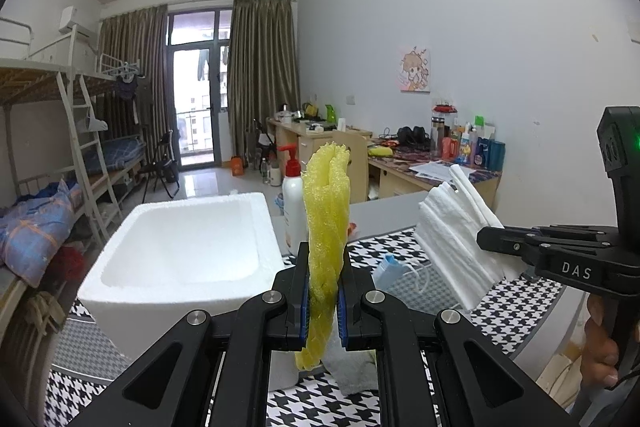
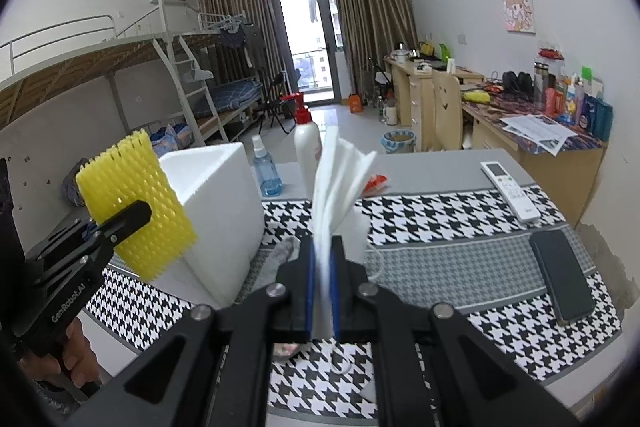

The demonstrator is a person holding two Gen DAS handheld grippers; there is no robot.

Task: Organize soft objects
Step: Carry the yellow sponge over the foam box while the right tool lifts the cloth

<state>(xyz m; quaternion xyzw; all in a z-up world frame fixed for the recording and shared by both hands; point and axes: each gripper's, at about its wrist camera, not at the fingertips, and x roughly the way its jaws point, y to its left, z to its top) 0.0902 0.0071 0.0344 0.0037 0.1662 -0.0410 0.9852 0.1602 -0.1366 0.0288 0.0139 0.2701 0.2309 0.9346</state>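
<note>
Two black two-finger grippers are in view: the left gripper [image 1: 323, 301] and the right gripper [image 2: 322, 291]. One yellow foam mesh sleeve [image 1: 326, 227] and one folded white foam sheet [image 2: 334, 187] are up off the table. One white styrofoam box [image 1: 188, 247] stands at the left edge of the houndstooth-patterned tablecloth [image 2: 440, 211]. Along the far edge stand one white pump bottle with a red top [image 2: 307, 143] and one blue spray bottle [image 2: 267, 173]. Toward the right edge lie one white remote control [image 2: 510, 189] and one black phone [image 2: 562, 275]. One blue face mask [image 1: 390, 273] lies on the cloth.
</note>
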